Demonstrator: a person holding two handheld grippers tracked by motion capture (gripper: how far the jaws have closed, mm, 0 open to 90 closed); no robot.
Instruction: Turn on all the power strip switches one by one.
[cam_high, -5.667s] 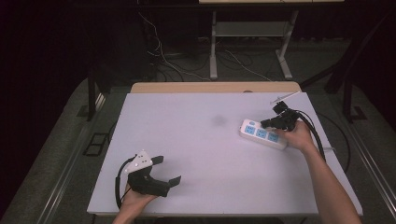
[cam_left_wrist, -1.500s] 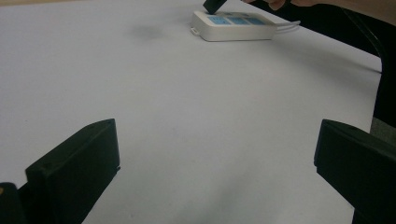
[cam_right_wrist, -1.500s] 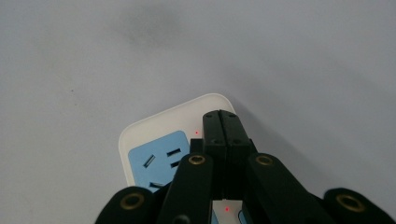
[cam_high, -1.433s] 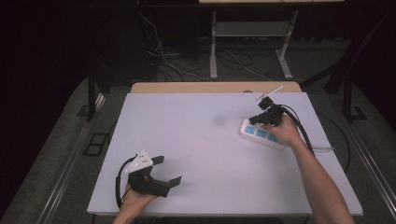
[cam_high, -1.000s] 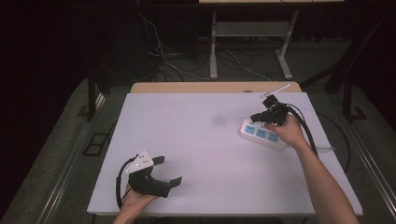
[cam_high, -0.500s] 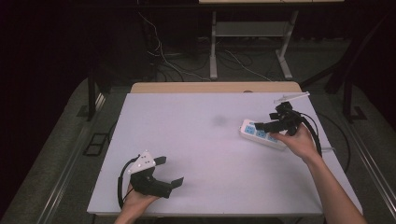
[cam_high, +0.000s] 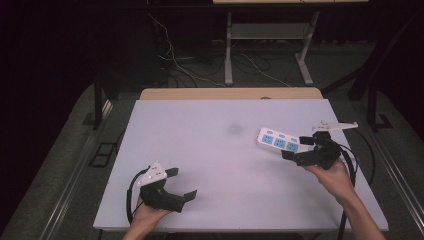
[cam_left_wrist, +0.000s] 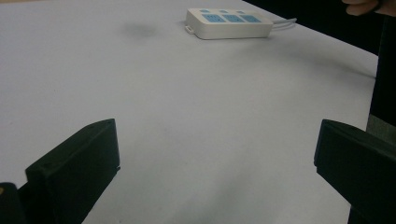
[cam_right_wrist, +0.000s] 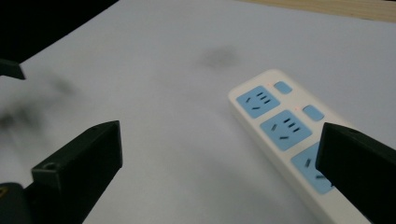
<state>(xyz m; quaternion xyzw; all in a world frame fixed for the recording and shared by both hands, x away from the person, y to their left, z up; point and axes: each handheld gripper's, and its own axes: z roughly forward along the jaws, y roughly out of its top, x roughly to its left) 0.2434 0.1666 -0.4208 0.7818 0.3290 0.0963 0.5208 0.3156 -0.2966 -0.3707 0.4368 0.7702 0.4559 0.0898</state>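
Power strip (cam_high: 279, 141) just beside right gripper (cam_high: 299, 148) — jaws apart.

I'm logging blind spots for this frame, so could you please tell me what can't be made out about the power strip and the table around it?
- Power strip: in the right gripper view its near end is cut off by the bottom edge and the right gripper's own jaw.
- Its cord: in the left gripper view it runs off the table edge; where it leads is hidden.
- Dark smudge on the table: too blurred to identify in the high view.
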